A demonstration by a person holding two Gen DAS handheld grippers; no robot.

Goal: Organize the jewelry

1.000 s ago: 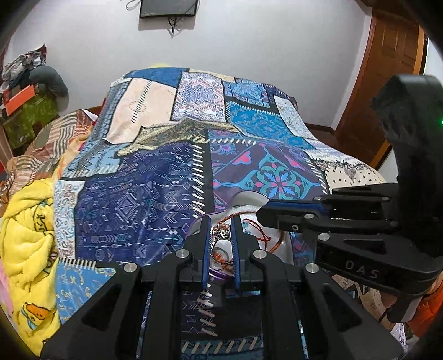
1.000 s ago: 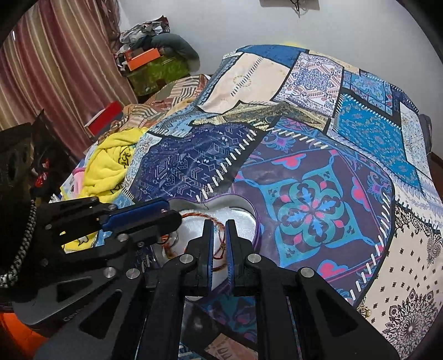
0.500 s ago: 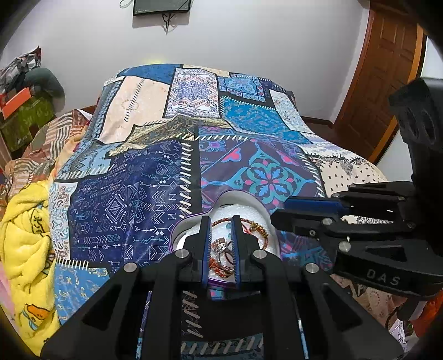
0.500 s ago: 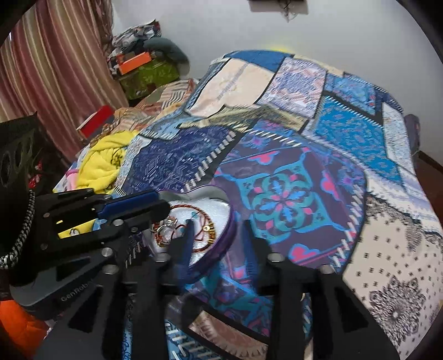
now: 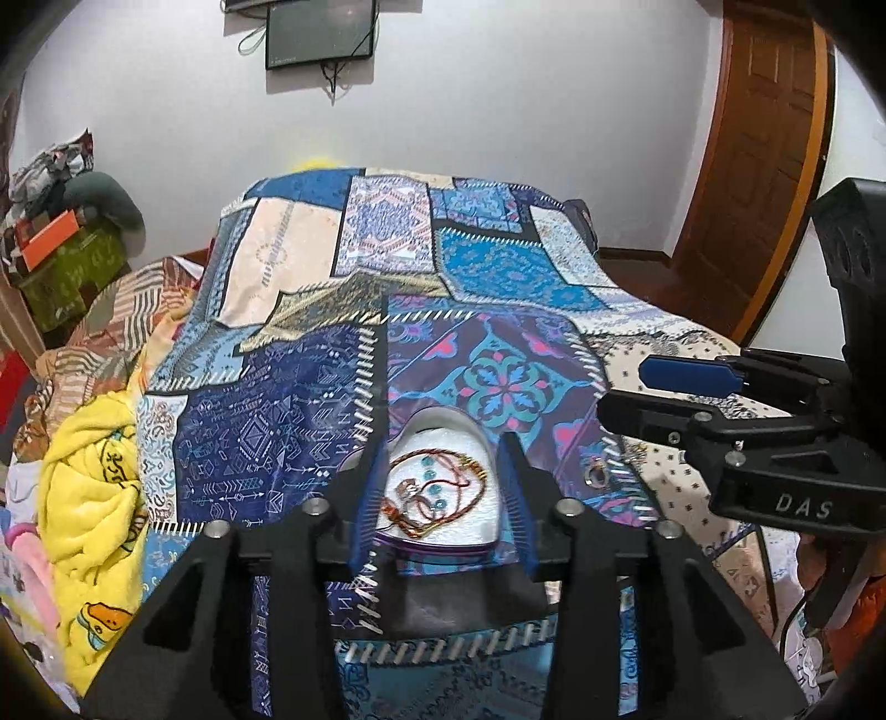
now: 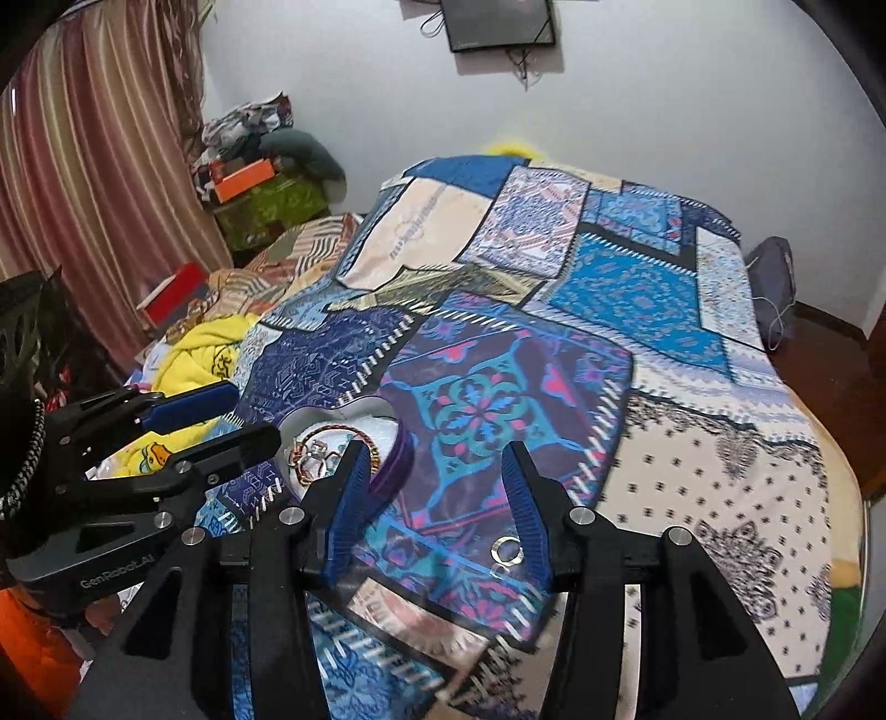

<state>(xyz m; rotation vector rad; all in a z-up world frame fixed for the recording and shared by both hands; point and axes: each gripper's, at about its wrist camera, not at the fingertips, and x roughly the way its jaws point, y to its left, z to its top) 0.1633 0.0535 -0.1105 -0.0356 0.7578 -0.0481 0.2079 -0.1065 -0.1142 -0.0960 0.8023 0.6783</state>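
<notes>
A heart-shaped purple jewelry box with a white lining lies open on the patterned bedspread. A copper necklace with blue stones lies coiled inside it; it also shows in the right wrist view. My left gripper is open and empty, its fingers either side of the box. My right gripper is open and empty, to the right of the box. A small ring lies on the bedspread between the right fingers; it shows in the left wrist view too.
A patchwork bedspread covers the bed. A yellow blanket is piled at the left. Boxes and clothes stack by the curtain. A wooden door stands at the right. A screen hangs on the wall.
Both grippers have opened and pulled back from the box. The necklace now lies loose in the box. The right gripper has moved right, over the ring.
</notes>
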